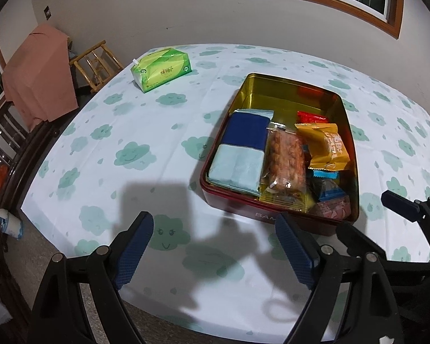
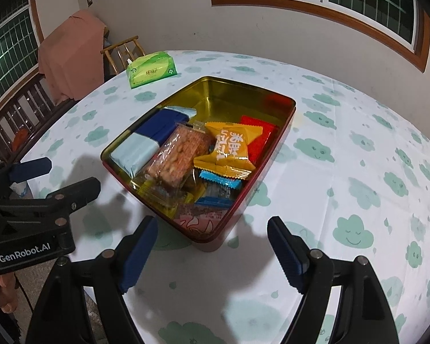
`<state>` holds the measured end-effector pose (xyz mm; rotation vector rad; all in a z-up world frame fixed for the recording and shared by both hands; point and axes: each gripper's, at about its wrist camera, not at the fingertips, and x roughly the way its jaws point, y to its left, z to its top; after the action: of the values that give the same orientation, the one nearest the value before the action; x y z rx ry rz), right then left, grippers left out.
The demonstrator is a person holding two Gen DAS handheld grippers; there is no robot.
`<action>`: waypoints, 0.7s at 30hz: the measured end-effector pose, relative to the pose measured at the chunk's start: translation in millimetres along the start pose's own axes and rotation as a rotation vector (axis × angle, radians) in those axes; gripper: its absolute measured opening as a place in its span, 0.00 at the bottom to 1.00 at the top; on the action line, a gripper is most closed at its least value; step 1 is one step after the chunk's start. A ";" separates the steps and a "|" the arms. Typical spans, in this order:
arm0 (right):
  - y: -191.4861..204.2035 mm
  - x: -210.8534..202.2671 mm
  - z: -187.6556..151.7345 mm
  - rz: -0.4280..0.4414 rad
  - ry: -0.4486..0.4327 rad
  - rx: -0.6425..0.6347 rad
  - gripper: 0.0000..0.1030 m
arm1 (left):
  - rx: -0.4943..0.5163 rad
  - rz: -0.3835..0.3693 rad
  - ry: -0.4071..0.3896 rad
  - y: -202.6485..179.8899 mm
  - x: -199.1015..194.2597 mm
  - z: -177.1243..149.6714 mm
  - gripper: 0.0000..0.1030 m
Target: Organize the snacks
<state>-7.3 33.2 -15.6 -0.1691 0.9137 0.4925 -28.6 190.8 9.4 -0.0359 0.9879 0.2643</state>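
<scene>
snacks sit packed side by side inside the open tin on the worktop, likely already sorted; left gripper and right gripper hover before it, both spread apart and empty.

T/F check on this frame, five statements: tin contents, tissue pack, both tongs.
1. The snack tin has its lid on. False: it is open, with packets showing inside.
2. The green tissue pack lies on the tablecloth, outside the tin. True.
3. The left tongs grip the yellow packet. False: they are open and hold nothing; the packet lies in the tin.
4. The right tongs are open and hold nothing. True.
5. The blue and pale blue packet lies in the tin beside the clear-wrapped snack bar. True.
</scene>
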 end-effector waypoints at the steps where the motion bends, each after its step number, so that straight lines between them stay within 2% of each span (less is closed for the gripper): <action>1: 0.0 0.1 -0.3 -0.001 0.000 -0.001 0.78 | 0.002 0.002 -0.001 -1.0 -0.3 0.3 0.83; 21: 1.9 9.0 -1.4 0.008 0.029 -0.015 0.78 | 0.011 -0.012 0.001 -10.5 0.9 5.5 0.83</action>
<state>-4.6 37.4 -23.4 -0.1864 0.9397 0.5053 -21.2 181.6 10.8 -0.0323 0.9900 0.2477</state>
